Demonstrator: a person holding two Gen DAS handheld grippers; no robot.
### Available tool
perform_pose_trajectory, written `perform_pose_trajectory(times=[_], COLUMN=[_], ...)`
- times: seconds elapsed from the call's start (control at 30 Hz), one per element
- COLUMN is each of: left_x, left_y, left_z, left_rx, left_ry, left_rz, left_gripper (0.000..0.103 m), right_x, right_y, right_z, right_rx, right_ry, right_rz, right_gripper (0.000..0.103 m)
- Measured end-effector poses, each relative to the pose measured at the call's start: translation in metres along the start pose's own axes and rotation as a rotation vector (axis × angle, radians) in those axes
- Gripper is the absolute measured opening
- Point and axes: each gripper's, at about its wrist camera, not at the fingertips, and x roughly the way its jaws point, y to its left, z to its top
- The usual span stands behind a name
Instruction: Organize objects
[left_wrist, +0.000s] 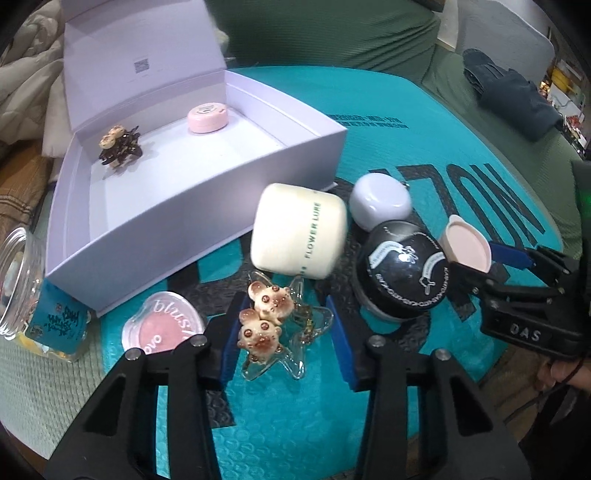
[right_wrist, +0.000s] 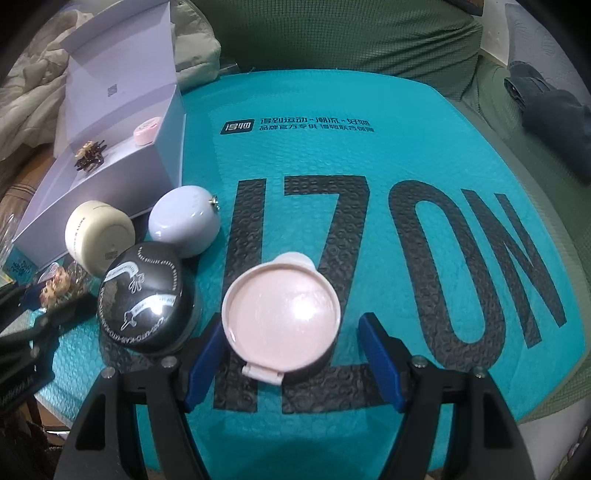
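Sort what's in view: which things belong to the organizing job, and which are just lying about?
Job: white box, star clip in left gripper, pink compact in right gripper, cream jar, black jar, pale case, blush.
Lying about: dark cloth, crumpled blanket.

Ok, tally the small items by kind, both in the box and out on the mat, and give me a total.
Hair clips: 2 (dark clip, clear star clip)
Cosmetic cases: 6 (pink case, cream case, lavender case, black jar, pale pink compact, heart blush)
Glass jars: 1 (glass jar)
Total: 9
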Motion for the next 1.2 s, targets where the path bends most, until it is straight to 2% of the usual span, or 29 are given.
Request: perform_pose_trajectory(times=[0.2, 0.33, 0.47, 0.67, 0.87, 1.2], left_x=[0.003, 0.006, 0.013, 0.012, 0.01, 0.001], left_y=[-0.01, -0.011, -0.006, -0.008, -0.006, -0.006], left_z=[0.001, 0.001, 0.001, 0.001, 0.002, -0.002], left_rx=[0.017, 0.024, 0.007, 0.03, 0.02, 0.016], left_ry=[0.01, 0.011, 0.049, 0.036, 0.036, 0.048], left_rz=[-0.03, -0.015, -0.024, -0.008, -0.018, -0.034], left_gripper=[0.041, 0.042, 0.043, 0.043, 0.039, 0.039], right_x=[0.002, 0.001, 0.001, -0.001, -0.002, -0.009], right_y=[0.0, -0.003, -0.003, -0.003, -0.003, -0.001], right_z=[-0.002, -0.003, -0.003, -0.004, -0.006, -0.012], right_rx=[-0.001, 0.01, 0.008, 0.005, 0.002, 0.0], right_ry=[-0.006, -0.018, -0.019, -0.021, -0.023, -0.03], right_rz=[-0.01, -0.003, -0.001, 0.007, 0.008, 0.022], right_gripper=[0.073, 0.059, 0.059, 0.059, 0.059, 0.059])
